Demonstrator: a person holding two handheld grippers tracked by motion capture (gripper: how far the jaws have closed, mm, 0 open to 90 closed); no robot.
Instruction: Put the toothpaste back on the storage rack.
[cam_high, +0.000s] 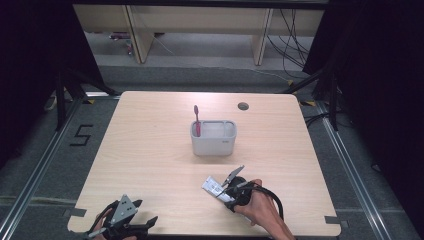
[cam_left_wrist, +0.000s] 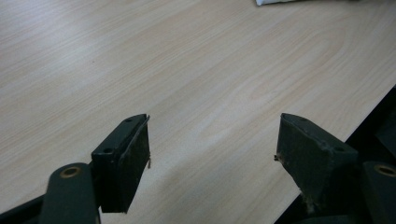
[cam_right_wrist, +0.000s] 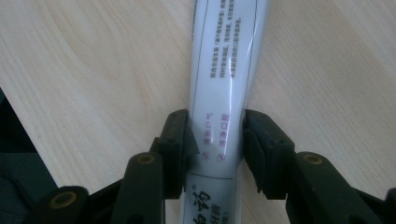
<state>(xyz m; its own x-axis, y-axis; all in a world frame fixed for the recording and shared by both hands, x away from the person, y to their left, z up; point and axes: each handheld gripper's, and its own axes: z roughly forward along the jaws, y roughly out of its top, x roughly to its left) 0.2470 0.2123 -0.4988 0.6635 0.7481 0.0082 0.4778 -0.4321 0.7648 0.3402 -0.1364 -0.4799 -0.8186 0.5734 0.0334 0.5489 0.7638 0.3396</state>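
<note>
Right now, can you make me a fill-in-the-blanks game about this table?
1. The right hand-held gripper has its jaws around a white ____.
2. The pink toothbrush stands in a grey ____.
3. The left hand-held gripper has ____ between its jaws.
4. The holder stands on a ____ table.

Missing words: toothpaste tube; holder; nothing; wooden

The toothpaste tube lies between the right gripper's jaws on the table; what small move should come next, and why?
Probably lift the toothpaste tube a little off the table. The right gripper has both jaws against the tube's sides, so the grip looks made. The grey holder with a pink toothbrush stands farther back, a likely place for it. The left gripper is open over bare wood.
</note>
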